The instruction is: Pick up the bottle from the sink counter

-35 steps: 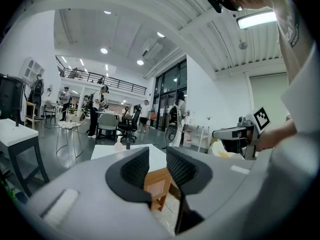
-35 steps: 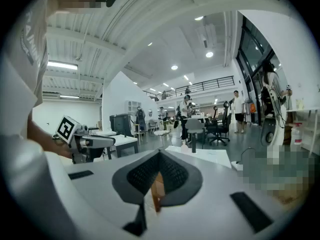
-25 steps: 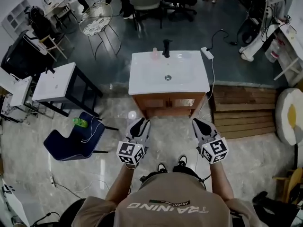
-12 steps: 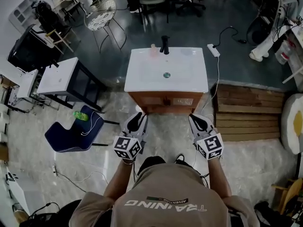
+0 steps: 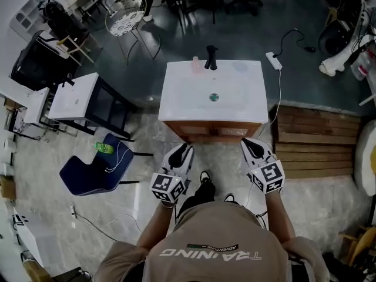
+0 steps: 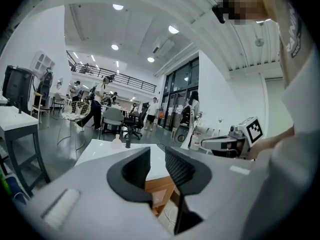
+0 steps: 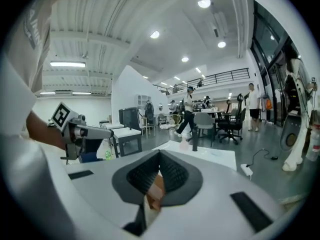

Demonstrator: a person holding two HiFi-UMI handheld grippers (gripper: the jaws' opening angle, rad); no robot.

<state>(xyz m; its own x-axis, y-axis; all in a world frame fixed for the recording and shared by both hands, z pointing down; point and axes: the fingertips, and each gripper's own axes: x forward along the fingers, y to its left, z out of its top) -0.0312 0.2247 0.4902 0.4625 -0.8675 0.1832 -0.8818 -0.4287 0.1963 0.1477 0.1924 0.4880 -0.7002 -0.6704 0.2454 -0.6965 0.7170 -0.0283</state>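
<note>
At the far edge of the white sink counter (image 5: 176, 101), in the head view, a small pale pink plastic bottle (image 5: 195, 63) is found just beside the black faucet (image 5: 210, 57). Both grippers are held low in front of the wooden cabinet (image 5: 211, 128) under the counter, well apart from the bottle. The left gripper (image 5: 181, 153) is placed near the cabinet's left corner and the right gripper (image 5: 251, 147) near its right. Nothing has been picked up. The task is judged to be at its approach, with the reach, the grasp and the lift all left to be done.

In the left gripper view, the jaws are seen a narrow gap apart with nothing between them. The bottle is shown beyond them at the counter's back, upright, its long axis vertical and its neck pointing up.

In the right gripper view, the jaws are seen brought together at the tips, holding nothing; only cabinet wood is glimpsed behind them. The bottle is made out as a pale blur left of the faucet, too soft for its cap to be read.
</note>
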